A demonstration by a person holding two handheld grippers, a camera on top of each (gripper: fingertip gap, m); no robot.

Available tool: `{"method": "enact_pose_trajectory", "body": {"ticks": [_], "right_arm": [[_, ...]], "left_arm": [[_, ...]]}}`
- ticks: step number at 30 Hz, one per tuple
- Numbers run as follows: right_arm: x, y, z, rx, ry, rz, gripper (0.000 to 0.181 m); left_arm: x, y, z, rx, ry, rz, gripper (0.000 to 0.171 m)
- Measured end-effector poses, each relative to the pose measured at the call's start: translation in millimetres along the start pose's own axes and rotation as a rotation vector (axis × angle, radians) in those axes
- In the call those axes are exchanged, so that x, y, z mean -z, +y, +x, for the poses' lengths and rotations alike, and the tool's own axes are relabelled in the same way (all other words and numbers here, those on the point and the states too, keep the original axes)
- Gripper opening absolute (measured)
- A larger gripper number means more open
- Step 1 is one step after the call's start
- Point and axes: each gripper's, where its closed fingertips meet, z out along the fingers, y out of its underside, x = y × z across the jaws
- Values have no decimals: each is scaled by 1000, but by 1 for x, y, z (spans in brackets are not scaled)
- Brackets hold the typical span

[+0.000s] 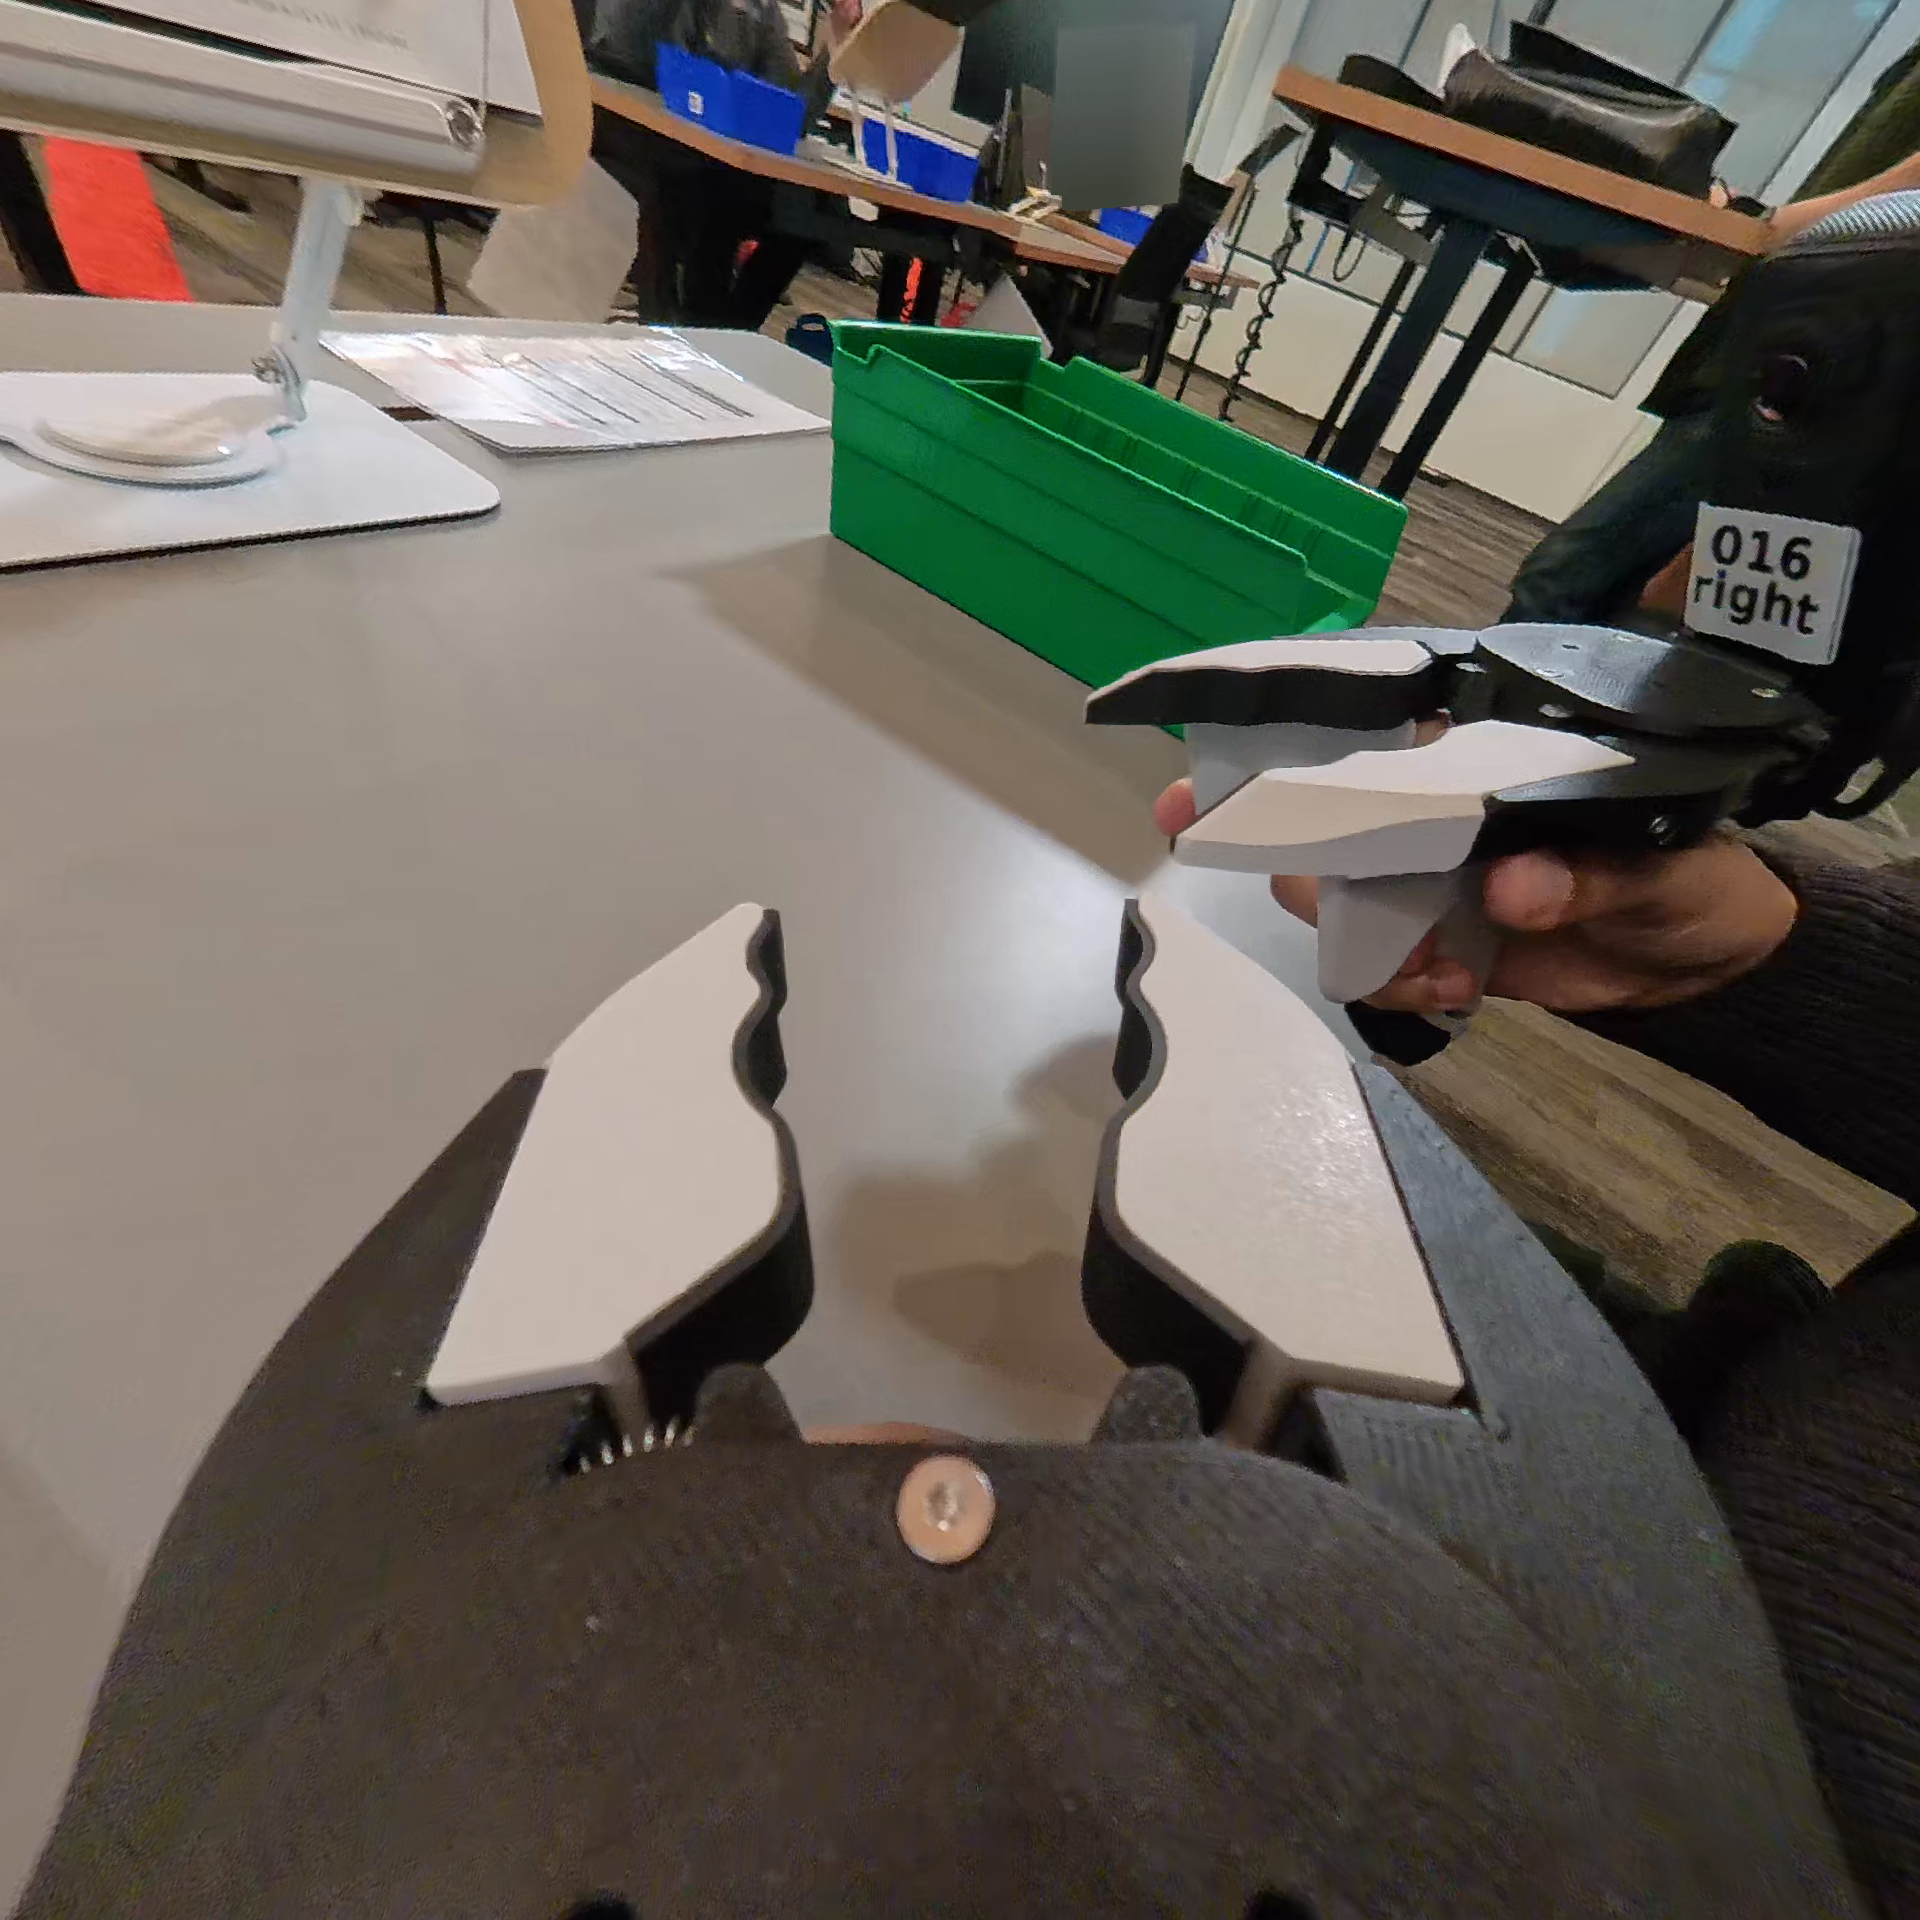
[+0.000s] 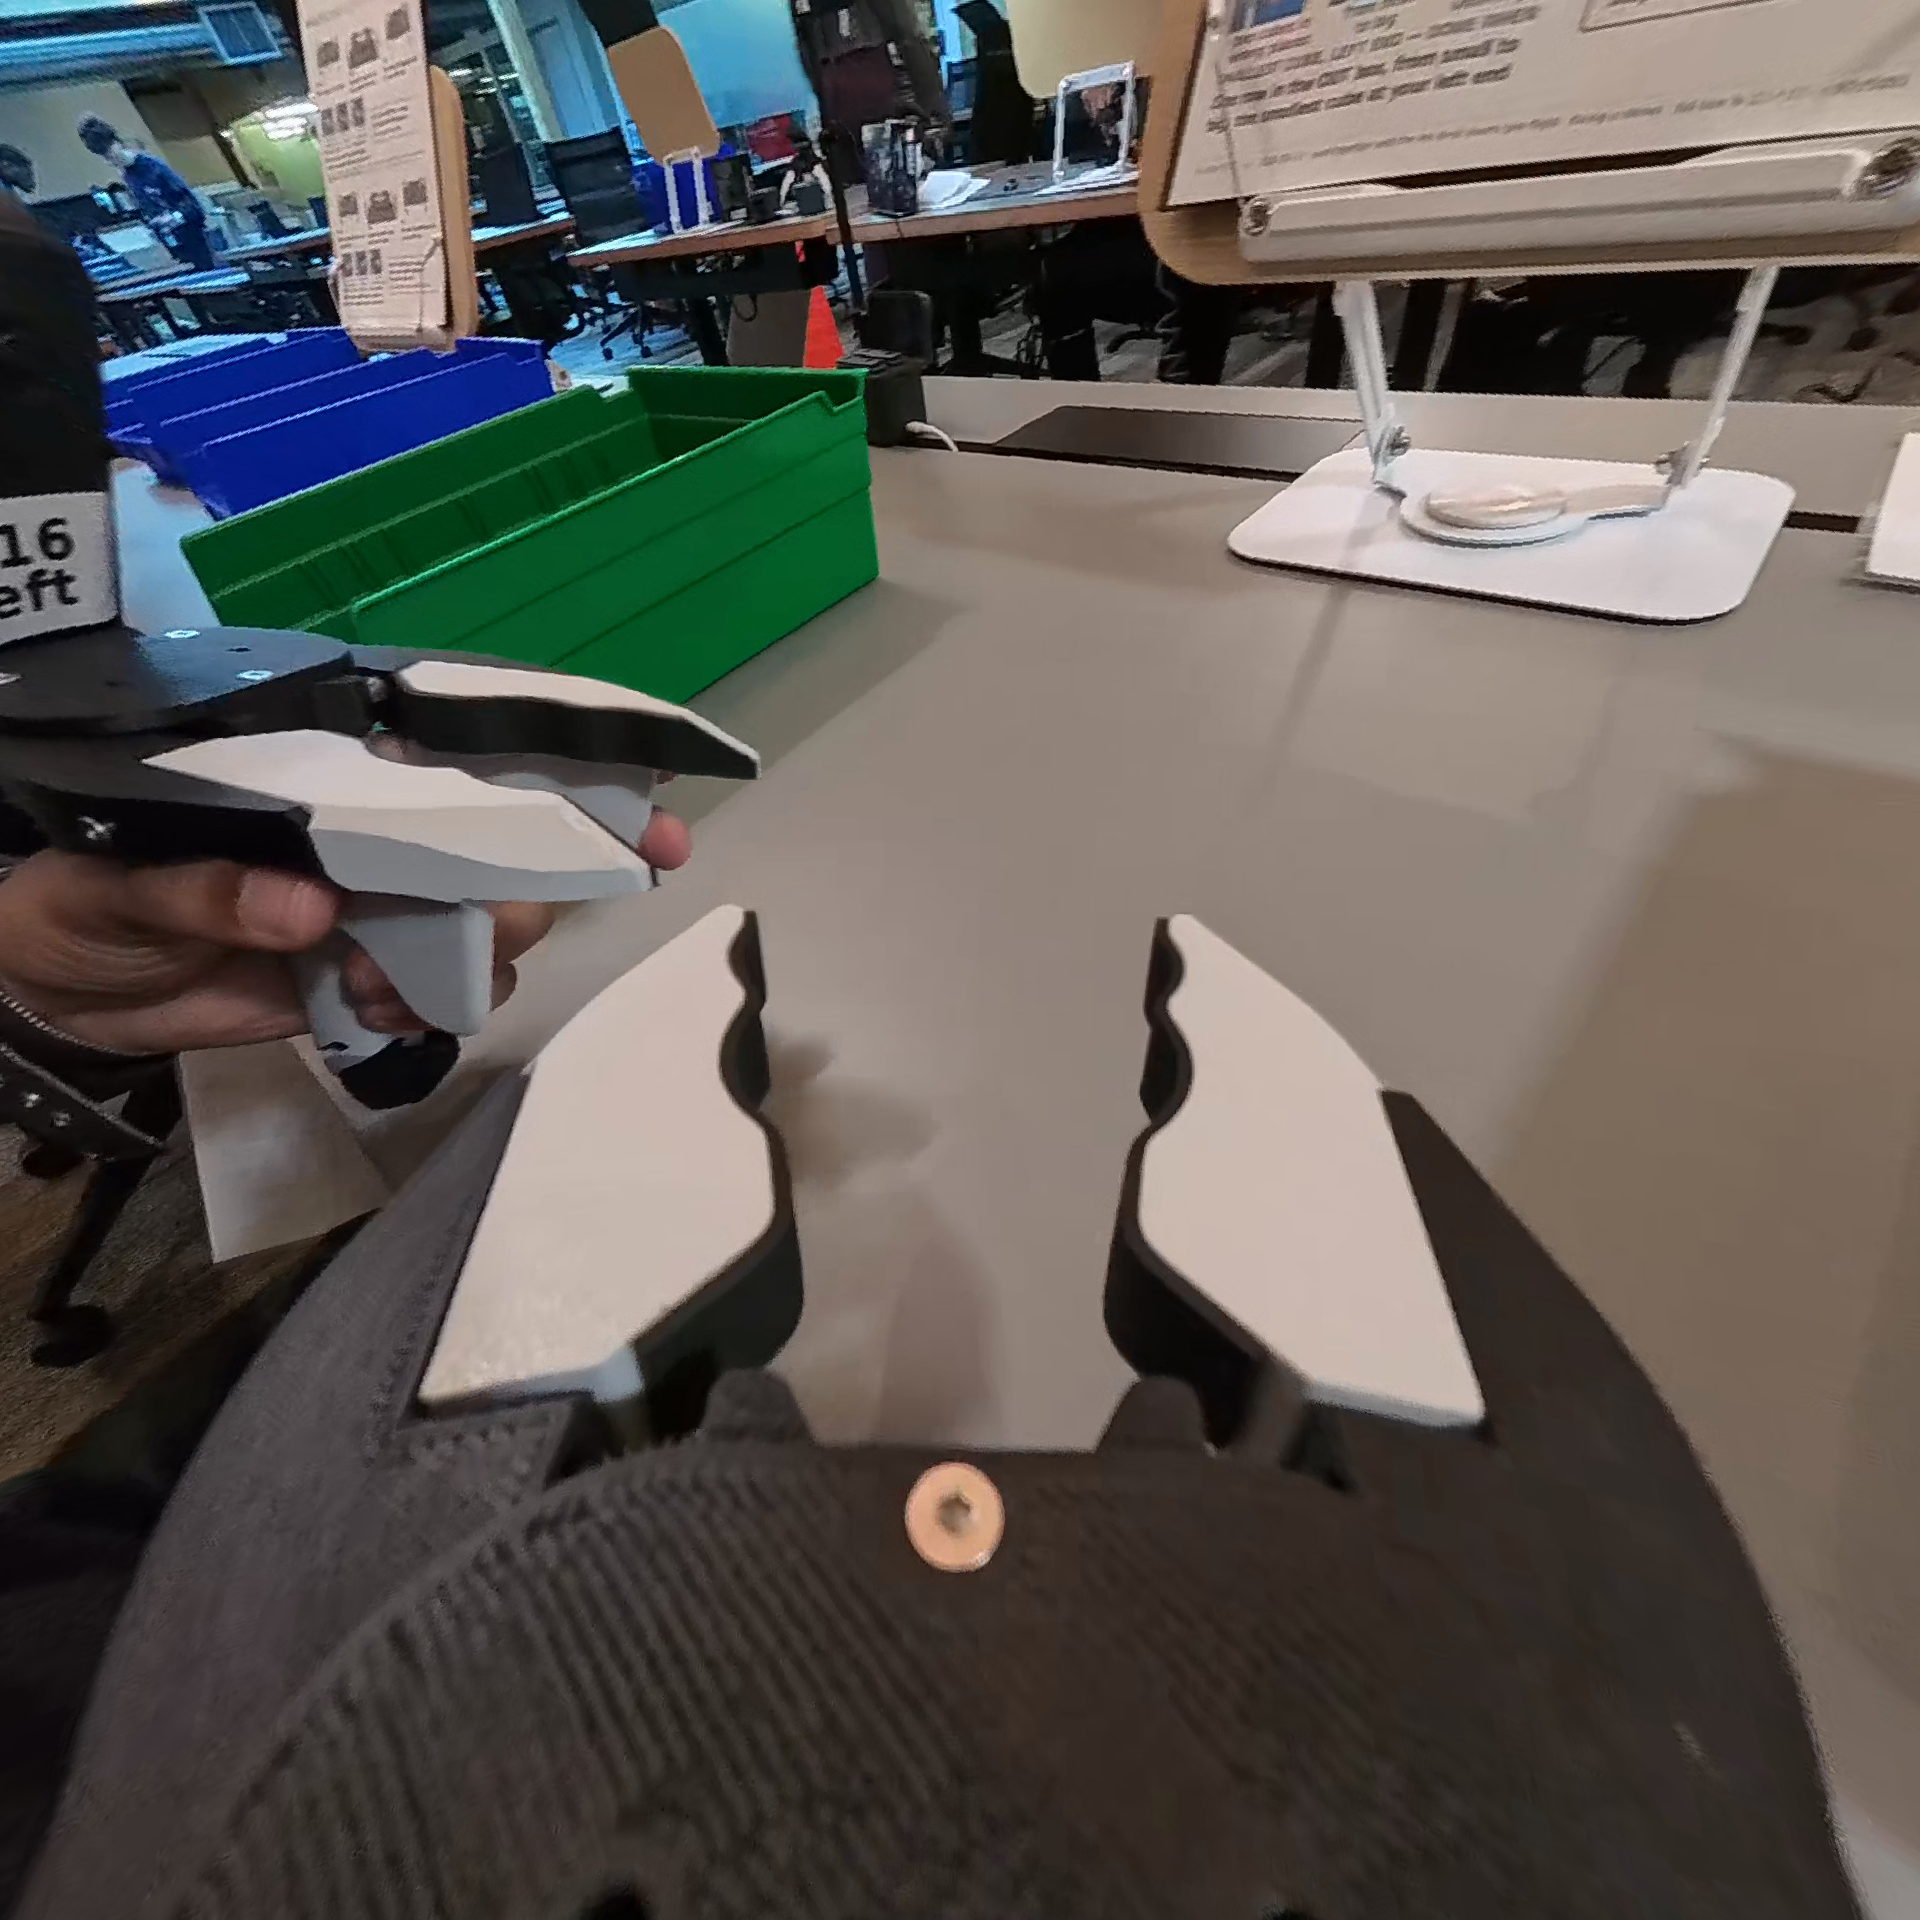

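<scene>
My left gripper [image 1: 951,914] is open and holds nothing, low over the bare grey table [image 1: 416,831]. My right gripper [image 2: 954,920] is open too, with nothing between its fingers, over the same table [image 2: 1247,779]. Each shows in the other's view, held by a hand at the table's near edge: the right gripper [image 1: 1138,779] to the right, the left gripper [image 2: 701,821] to the left. A green plastic bin [image 1: 1091,499] stands on the table ahead of both, also seen in the right wrist view [image 2: 623,540]. Its floor is hidden.
A document stand with a white base [image 2: 1507,530] stands at the far side, also in the left wrist view [image 1: 208,488]. A laminated sheet [image 1: 582,384] lies beside it. Blue bins [image 2: 312,405] sit behind the green bin. An orange cone [image 2: 821,327] and desks stand beyond.
</scene>
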Motion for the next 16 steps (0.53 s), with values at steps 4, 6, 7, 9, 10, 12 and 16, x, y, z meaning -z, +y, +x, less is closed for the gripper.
{"method": "enact_pose_trajectory", "body": {"ticks": [4,6,7,9,10,12,16], "right_arm": [[0,-3,-11,9,-41,21,62],[2,-7,-18,8,-73,46,58],[2,-8,-22,7,-92,53,56],[2,-6,-29,7,-126,45,55],[2,-4,-31,10,-134,35,55],[0,0,-35,15,-156,13,55],[0,1,-39,0,-176,9,54]], "left_arm": [[-1,3,5,-1,33,-17,61],[-2,4,8,0,51,-22,61],[-2,4,10,3,61,-21,62],[-2,3,13,5,79,-17,63],[-2,4,14,4,83,-18,63],[-2,5,15,-1,88,-24,63],[-2,5,15,7,94,-27,63]]}}
